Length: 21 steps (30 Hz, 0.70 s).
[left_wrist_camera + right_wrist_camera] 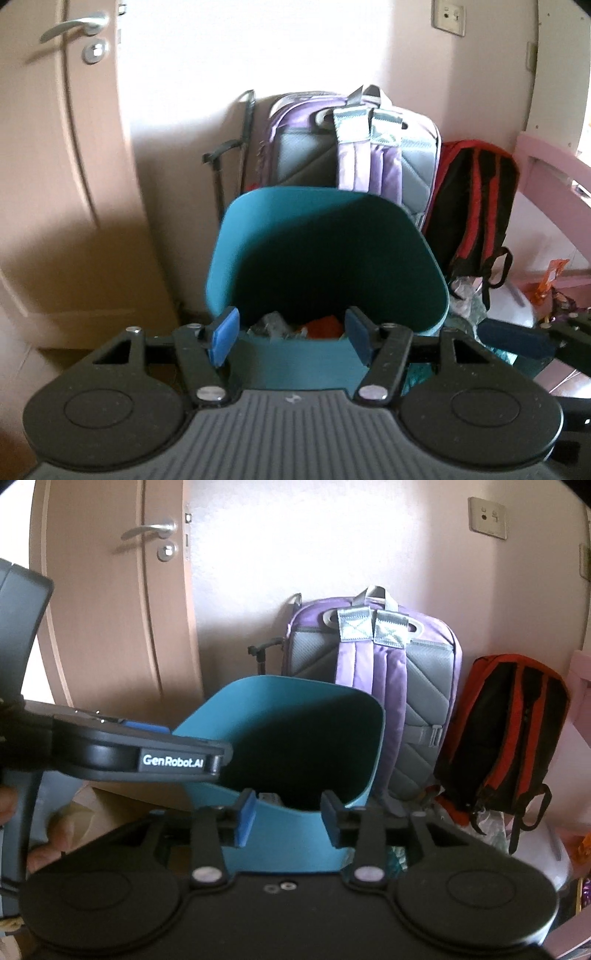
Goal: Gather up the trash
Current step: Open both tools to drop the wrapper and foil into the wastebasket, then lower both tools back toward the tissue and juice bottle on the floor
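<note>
A teal trash bin [325,254] stands on the floor before the wall, and it also shows in the right wrist view [295,738]. Crumpled grey and red trash [295,326] lies inside it. My left gripper [290,338] is open and empty, just above the bin's near rim. My right gripper [288,821] is open and empty at the bin's near rim. The left gripper's body [147,753] reaches in from the left in the right wrist view. The right gripper's finger [517,338] shows at the right in the left wrist view.
A purple and grey backpack [354,147] leans on the wall behind the bin, and a red and black backpack [476,206] leans beside it. A beige door [62,166] stands at the left. Pink furniture [554,177] and loose bags and wrappers [469,295] are at the right.
</note>
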Tool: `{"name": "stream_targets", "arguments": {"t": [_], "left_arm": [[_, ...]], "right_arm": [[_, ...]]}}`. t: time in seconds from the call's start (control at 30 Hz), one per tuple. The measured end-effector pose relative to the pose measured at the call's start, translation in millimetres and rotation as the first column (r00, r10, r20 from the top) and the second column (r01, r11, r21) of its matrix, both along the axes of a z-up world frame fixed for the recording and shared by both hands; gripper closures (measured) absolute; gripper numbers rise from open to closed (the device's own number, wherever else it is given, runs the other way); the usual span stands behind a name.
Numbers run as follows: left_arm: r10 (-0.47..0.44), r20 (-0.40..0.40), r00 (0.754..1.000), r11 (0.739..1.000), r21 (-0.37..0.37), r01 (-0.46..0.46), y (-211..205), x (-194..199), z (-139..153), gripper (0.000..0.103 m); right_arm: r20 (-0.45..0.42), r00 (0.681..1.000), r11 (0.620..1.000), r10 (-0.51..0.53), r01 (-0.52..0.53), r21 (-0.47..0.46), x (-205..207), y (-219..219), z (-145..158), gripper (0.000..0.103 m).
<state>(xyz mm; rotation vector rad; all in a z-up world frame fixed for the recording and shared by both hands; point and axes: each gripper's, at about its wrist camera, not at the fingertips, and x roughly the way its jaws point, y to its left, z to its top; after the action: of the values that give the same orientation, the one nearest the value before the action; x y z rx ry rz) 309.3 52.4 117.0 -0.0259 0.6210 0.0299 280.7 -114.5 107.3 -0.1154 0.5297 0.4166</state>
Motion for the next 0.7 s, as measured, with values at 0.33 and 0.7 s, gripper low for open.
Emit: {"name": "stream_targets", "arguments": {"t": [0.33, 0.7], "left_arm": [[-0.024, -0.028, 0.999, 0.999, -0.038, 0.023, 7, -54, -10, 0.04], [-0.03, -0.062, 0.998, 0.998, -0.058, 0.026, 14, -94, -57, 0.024]], "right_arm": [[0.005, 0.999, 0.999, 0.04, -0.04, 0.003, -49, -3, 2, 0.052], [-0.079, 0.993, 0.996, 0.084, -0.082, 0.023, -82, -6, -42, 0.034]]}}
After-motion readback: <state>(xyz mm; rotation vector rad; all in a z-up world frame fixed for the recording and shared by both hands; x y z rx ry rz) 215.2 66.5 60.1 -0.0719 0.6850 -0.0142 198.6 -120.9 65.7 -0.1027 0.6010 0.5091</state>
